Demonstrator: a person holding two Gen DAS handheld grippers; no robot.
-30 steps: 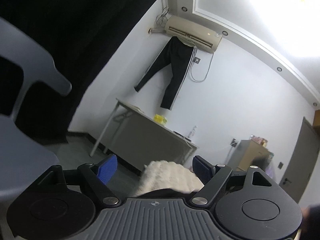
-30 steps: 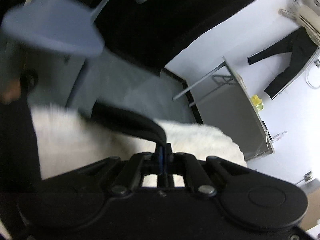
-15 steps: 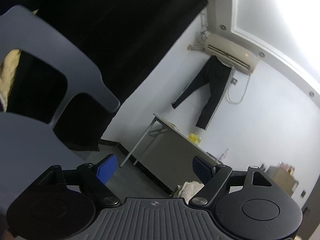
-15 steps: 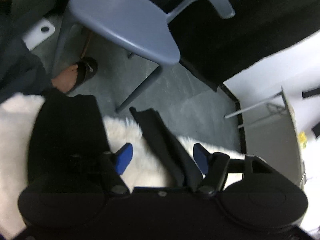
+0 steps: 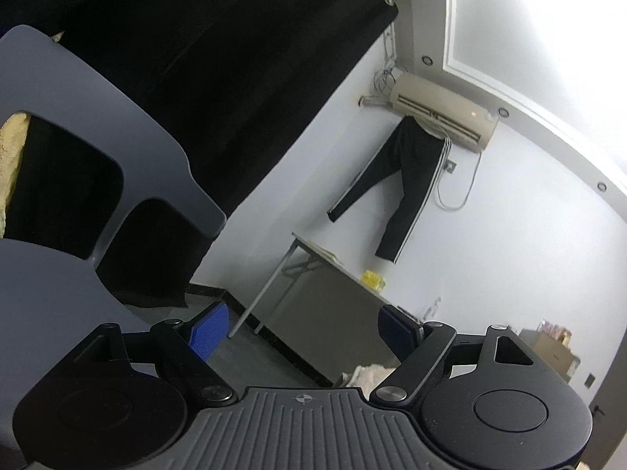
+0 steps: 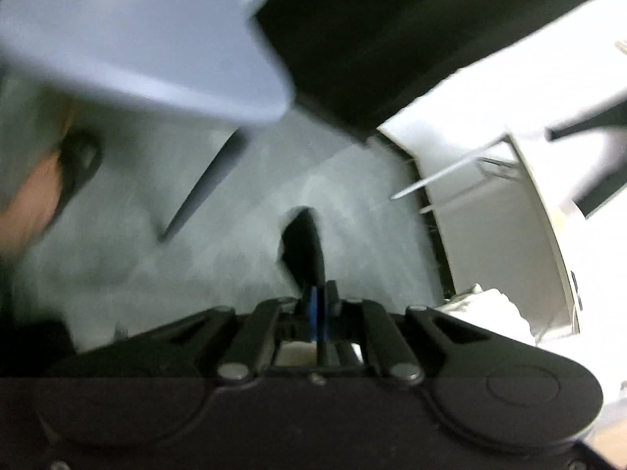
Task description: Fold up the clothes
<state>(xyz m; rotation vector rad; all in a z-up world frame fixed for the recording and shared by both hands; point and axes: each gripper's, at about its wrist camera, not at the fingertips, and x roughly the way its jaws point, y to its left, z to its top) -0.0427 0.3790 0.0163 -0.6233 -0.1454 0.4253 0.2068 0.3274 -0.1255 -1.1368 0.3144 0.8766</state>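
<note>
Fingers of the right gripper [image 6: 318, 305] are closing on a black cloth [image 6: 303, 246], which sticks straight out ahead above the floor [image 6: 243, 235]. The left gripper [image 5: 301, 331] is spread wide, empty, farther off.

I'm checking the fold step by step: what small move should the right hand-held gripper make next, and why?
Probably carry the pinched cloth across to make the fold: the right hand-held gripper, jaws closing, has a black garment between its pads, while the left hand-held gripper is open and empty.
</note>
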